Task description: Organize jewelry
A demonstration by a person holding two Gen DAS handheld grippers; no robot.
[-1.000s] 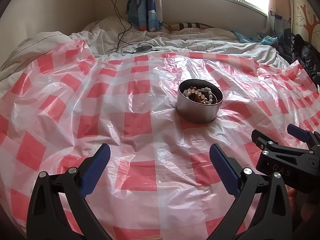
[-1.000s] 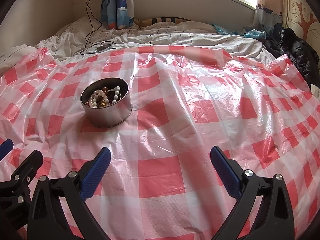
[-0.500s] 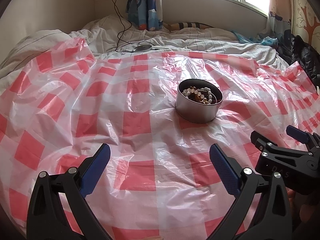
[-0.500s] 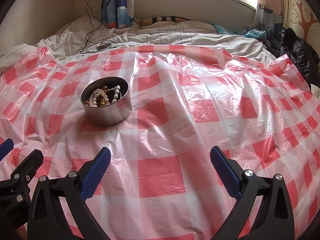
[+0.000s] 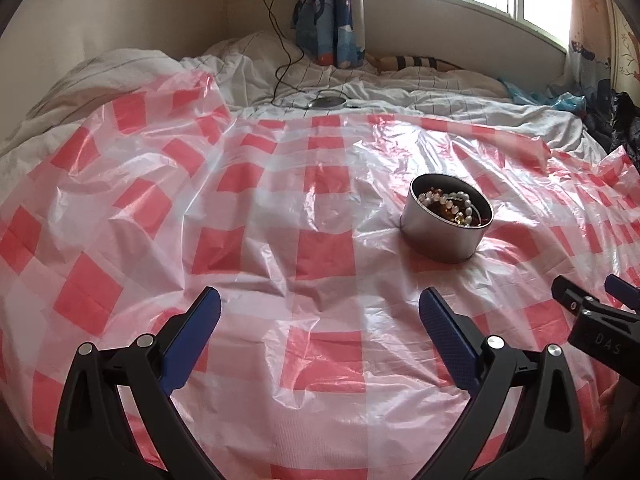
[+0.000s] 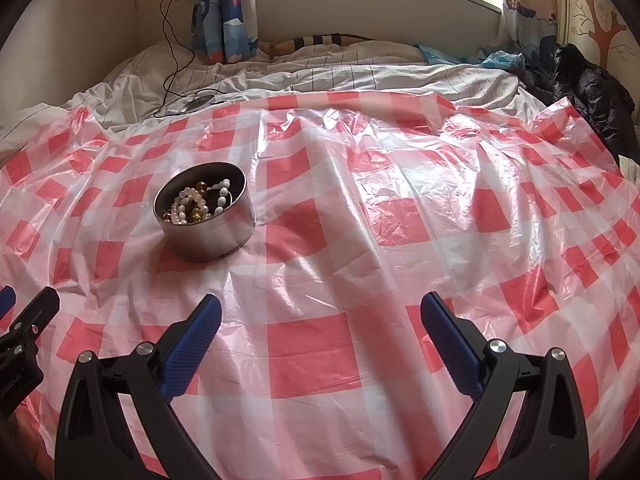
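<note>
On crinkled red-white checked plastic sheet (image 6: 304, 344), round metal tin (image 6: 208, 236) holds pearl bead strands (image 6: 188, 204); my left gripper (image 5: 320, 320) and right gripper (image 6: 320, 320) are spread, empty.

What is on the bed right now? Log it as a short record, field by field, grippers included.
surface: red and white checked plastic sheet spread over a bed with white bedding
container: round metal tin, upright, no lid on it
contents: bead and pearl jewelry piled inside the tin
left gripper: jaws open, empty, short of the tin
right gripper: jaws open, empty, tin ahead to its left
background: black cable running to a wall socket, window above
</note>
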